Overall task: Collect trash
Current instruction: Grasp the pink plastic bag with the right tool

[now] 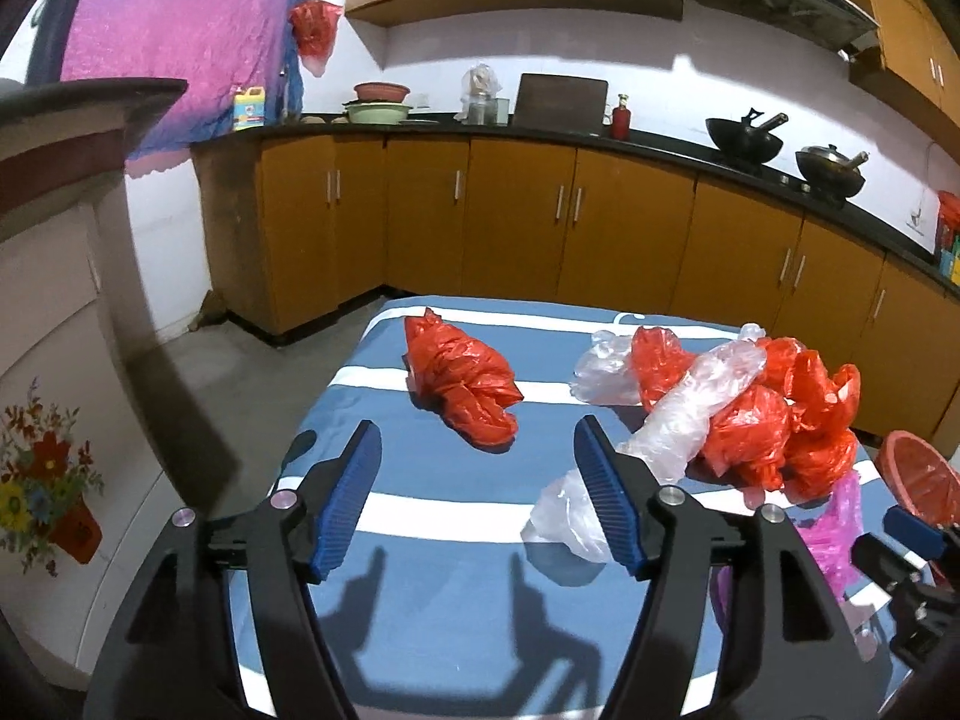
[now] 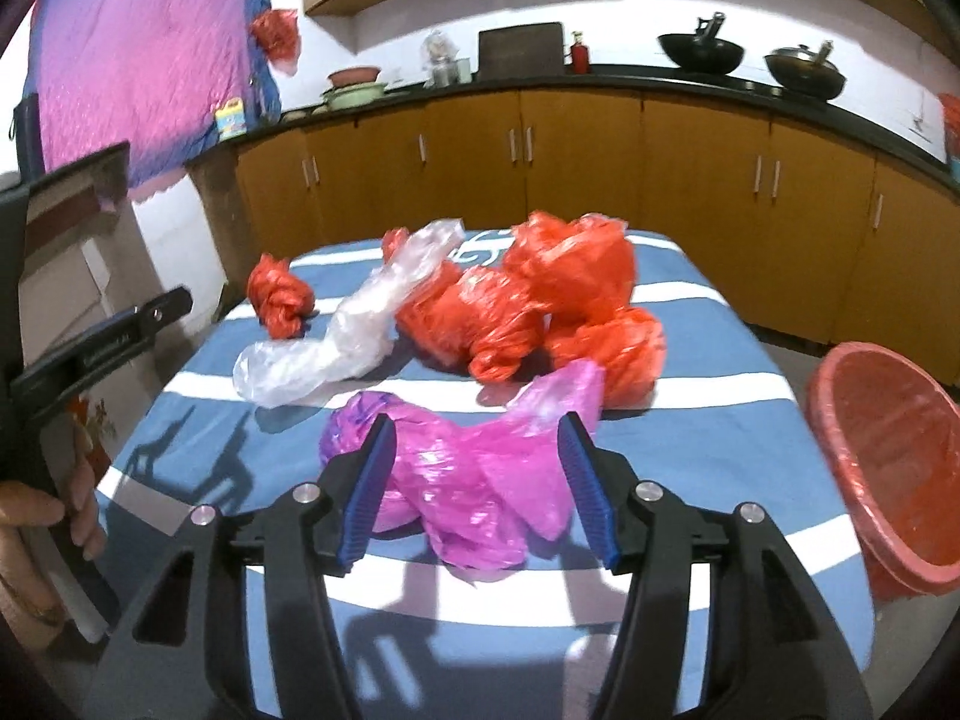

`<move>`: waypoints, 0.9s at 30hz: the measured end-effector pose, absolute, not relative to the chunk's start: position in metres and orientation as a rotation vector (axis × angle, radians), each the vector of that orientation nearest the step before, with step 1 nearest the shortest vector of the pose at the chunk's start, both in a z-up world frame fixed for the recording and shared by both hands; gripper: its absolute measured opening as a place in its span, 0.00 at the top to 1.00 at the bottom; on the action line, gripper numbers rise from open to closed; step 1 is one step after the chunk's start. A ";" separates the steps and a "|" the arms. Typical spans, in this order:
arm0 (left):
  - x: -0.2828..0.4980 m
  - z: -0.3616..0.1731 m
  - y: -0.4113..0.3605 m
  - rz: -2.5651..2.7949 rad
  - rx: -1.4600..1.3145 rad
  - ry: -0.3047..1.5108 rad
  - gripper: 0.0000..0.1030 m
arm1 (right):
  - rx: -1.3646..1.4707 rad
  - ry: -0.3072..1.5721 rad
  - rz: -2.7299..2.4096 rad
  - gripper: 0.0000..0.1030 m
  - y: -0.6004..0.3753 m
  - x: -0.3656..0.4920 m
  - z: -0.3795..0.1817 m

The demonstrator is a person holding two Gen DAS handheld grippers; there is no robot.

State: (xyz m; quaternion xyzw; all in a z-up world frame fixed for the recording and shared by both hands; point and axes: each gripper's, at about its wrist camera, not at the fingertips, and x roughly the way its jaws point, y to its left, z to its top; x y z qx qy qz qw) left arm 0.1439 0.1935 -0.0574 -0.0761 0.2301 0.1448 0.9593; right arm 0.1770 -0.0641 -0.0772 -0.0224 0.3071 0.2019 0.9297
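Left wrist view: the left gripper (image 1: 477, 495) fills the lower centre of the frame with its jaws wide apart and nothing between them. Beyond its tips, slightly left of centre, a lone crumpled red bag (image 1: 459, 381) lies on the striped tablecloth (image 1: 432, 594), its long axis running from upper left to lower right. A clear bag (image 1: 690, 417) runs along the outer side of the right-hand finger, seemingly touching it, and leads up into the heap of red bags (image 1: 774, 408) at right centre. The red basket (image 1: 918, 477) peeks in at the right edge, past the far side of that heap.

Right wrist view: the right gripper (image 2: 477, 489) sits low in the centre, jaws spread, with the pink bag (image 2: 474, 480) lying right between the blue pads (image 2: 369, 489) but not yet pinched. Its bulk stretches across the gap, from lower left to a tail at upper right. The basket stands at the right edge of the frame, just off the table's edge, so this gripper looks the nearer one to it. The coming move probably hinges on that: closing squarely on the pink bag, then swinging right to the basket. The left gripper shows at the far left edge, well apart from the pink bag.
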 end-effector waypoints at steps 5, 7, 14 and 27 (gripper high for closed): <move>0.158 -0.061 0.192 0.248 -0.138 0.479 0.33 | -0.094 0.683 0.415 0.54 -0.055 0.184 -0.089; 0.163 -0.064 0.189 0.225 -0.137 0.488 0.32 | -0.107 0.696 0.429 0.64 -0.053 0.185 -0.093; 0.190 -0.077 0.176 0.155 -0.114 0.550 0.28 | -0.137 0.673 0.416 0.84 -0.056 0.180 -0.091; 0.221 -0.106 0.175 0.056 -0.142 0.764 0.41 | -0.036 0.664 0.336 0.84 -0.094 0.189 -0.077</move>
